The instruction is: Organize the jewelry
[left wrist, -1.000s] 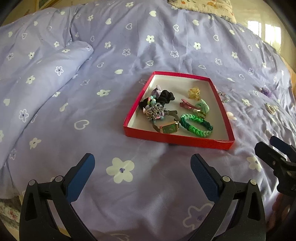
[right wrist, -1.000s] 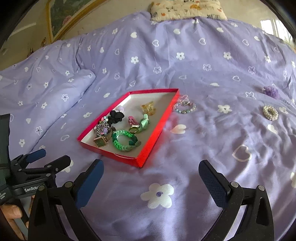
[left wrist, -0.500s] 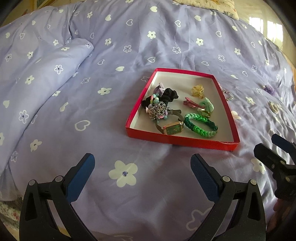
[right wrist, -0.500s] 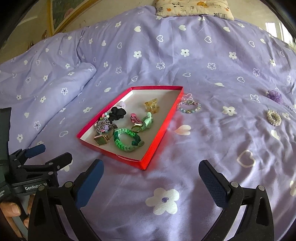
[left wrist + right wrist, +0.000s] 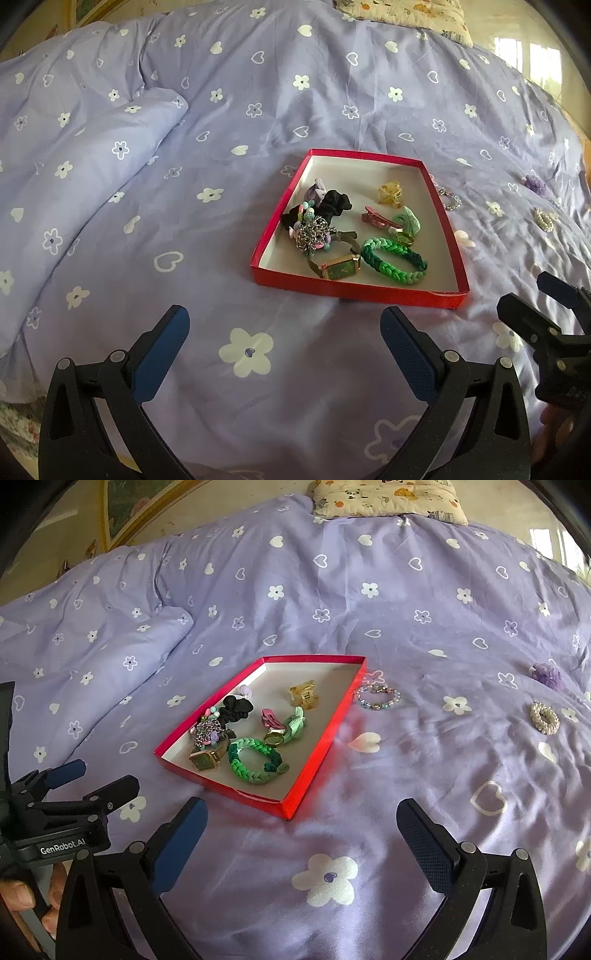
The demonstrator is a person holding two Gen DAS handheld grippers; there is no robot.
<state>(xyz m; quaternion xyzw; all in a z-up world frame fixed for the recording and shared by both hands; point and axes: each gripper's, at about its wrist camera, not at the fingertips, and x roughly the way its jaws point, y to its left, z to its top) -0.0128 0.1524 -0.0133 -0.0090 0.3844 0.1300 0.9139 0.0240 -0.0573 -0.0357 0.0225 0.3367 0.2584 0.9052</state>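
Broadly, the lilac duvet [image 5: 369, 609] carries the red tray [image 5: 317, 738]; at its three o'clock lies the beaded bracelet [image 5: 377, 697], light, limp and slippery, best pinched across its strand. Both the right gripper [image 5: 301, 832] and left gripper [image 5: 284, 341] gape empty.

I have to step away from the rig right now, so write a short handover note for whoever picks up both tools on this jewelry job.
Left tool: open, empty, hovering over the bedspread short of the red tray.
Right tool: open, empty, near the tray's front corner.
Done: in the tray lie the watch, green braided bracelet, hair ties, clips and a ring.
Left: three pieces lie on the bedspread right of the tray: beaded bracelet beside the tray wall, pearl scrunchie, purple piece farthest off.
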